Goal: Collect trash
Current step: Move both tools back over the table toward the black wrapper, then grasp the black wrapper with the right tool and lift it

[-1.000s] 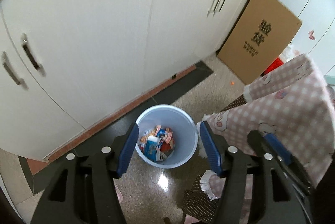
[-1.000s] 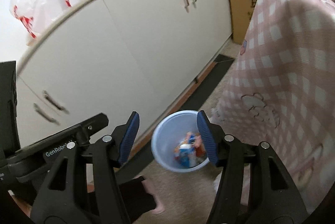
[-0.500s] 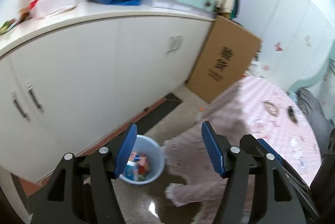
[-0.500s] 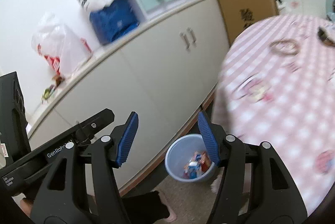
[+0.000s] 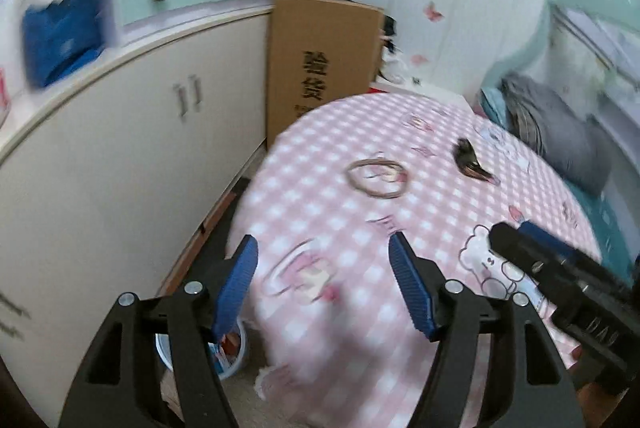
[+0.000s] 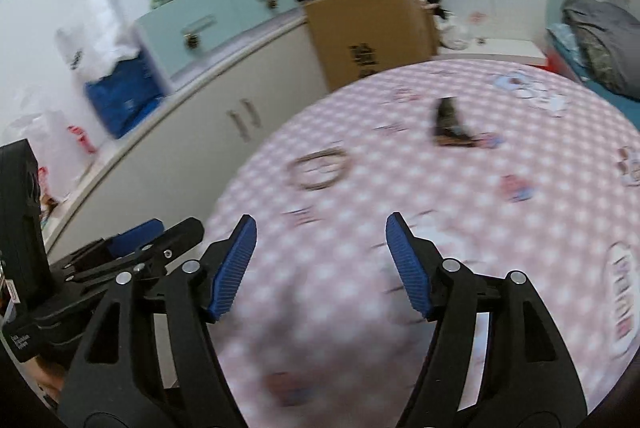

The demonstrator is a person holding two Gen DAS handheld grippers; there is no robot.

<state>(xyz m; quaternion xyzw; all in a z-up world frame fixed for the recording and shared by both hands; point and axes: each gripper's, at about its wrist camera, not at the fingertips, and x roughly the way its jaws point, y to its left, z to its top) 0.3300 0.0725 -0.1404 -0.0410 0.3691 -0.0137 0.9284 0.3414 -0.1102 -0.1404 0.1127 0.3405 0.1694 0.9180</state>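
A round table with a pink checked cloth (image 5: 400, 228) (image 6: 460, 228) fills both views. On it lie a loop of brown bands (image 5: 377, 178) (image 6: 319, 167) and a dark tuft like hair (image 5: 470, 161) (image 6: 450, 123). My left gripper (image 5: 323, 260) hangs over the table's near left edge, jaws opening, nothing between them. My right gripper (image 6: 321, 240) is over the near part of the cloth, jaws opening and empty. The blue bin (image 5: 236, 352) with wrappers shows on the floor behind the left finger.
White cabinets (image 5: 120, 167) (image 6: 224, 131) run along the left, with a blue bag (image 6: 124, 95) and mint drawers (image 6: 224, 23) on top. A cardboard box (image 5: 320, 67) (image 6: 372, 27) leans at the cabinet's end. A bed with grey bedding (image 5: 560, 139) lies at right.
Both grippers rose from over the bin and swung right, up over the table; the bin slid to the bottom left edge or out of view. Both pairs of jaws widened a little.
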